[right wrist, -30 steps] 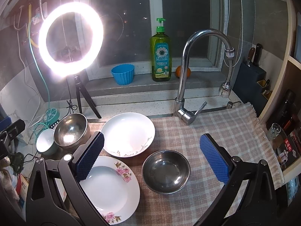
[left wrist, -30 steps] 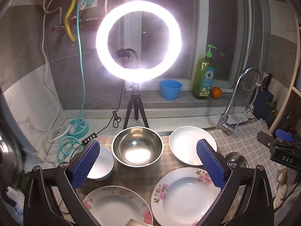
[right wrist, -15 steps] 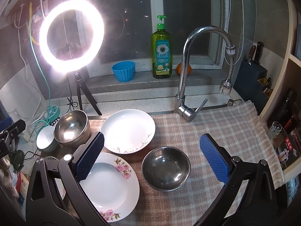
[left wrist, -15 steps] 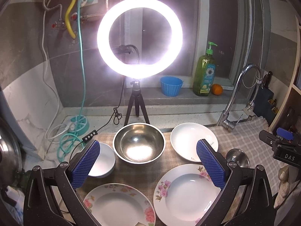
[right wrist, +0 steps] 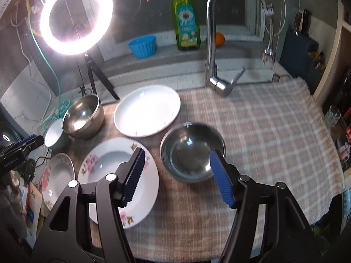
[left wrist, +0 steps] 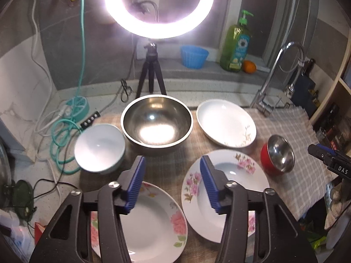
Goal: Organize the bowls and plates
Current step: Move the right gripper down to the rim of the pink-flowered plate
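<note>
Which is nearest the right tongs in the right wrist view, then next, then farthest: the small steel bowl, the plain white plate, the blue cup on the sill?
From the right tongs:
1. Small steel bowl, right at the tips, just ahead.
2. Plain white plate, beyond it, ahead-left.
3. Blue cup, far back on the windowsill, beside the soap bottle.
</note>
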The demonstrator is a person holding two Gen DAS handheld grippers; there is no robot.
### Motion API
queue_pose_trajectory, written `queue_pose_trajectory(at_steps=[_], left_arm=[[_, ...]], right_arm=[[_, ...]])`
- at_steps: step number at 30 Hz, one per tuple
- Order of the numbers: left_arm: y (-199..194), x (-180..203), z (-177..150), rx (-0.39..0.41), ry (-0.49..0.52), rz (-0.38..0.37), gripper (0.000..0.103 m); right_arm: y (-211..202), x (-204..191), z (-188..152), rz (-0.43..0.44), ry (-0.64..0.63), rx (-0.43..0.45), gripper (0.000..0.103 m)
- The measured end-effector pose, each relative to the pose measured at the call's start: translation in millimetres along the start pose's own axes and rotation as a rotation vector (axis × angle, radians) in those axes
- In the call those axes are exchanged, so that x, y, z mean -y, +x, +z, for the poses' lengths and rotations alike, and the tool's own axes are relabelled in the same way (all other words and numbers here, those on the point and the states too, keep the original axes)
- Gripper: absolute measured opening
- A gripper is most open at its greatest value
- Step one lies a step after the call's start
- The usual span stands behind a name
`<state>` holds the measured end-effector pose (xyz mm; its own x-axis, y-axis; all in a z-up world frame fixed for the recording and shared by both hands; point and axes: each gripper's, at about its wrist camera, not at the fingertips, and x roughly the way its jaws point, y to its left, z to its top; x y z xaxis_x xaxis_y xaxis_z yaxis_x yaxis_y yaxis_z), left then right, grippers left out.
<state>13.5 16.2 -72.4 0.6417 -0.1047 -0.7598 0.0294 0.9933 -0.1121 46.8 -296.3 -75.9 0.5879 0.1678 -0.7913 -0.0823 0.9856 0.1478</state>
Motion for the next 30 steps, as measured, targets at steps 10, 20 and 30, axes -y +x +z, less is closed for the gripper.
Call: queue_pose_trajectory(at_steps=[10,20,30], left_arm=[[43.8,-1.0,-12.6,-0.165,-0.002,-0.119,0.019],[82.2,2.0,-14.3,-0.271,0.001,-0.195,0.013],[104.8,-7.9,-12.2,-0.33,-0.053,-0.244,0.012]], right_arm=[[22.4,22.7,-47.2,0.107,0.108,-0.162,0.04],[48.3,19.0,-64.8,0.217,0.165,-0.258,0.035],[75.2,22.7,-71.3,0.286,0.241,-0.328,0.03]])
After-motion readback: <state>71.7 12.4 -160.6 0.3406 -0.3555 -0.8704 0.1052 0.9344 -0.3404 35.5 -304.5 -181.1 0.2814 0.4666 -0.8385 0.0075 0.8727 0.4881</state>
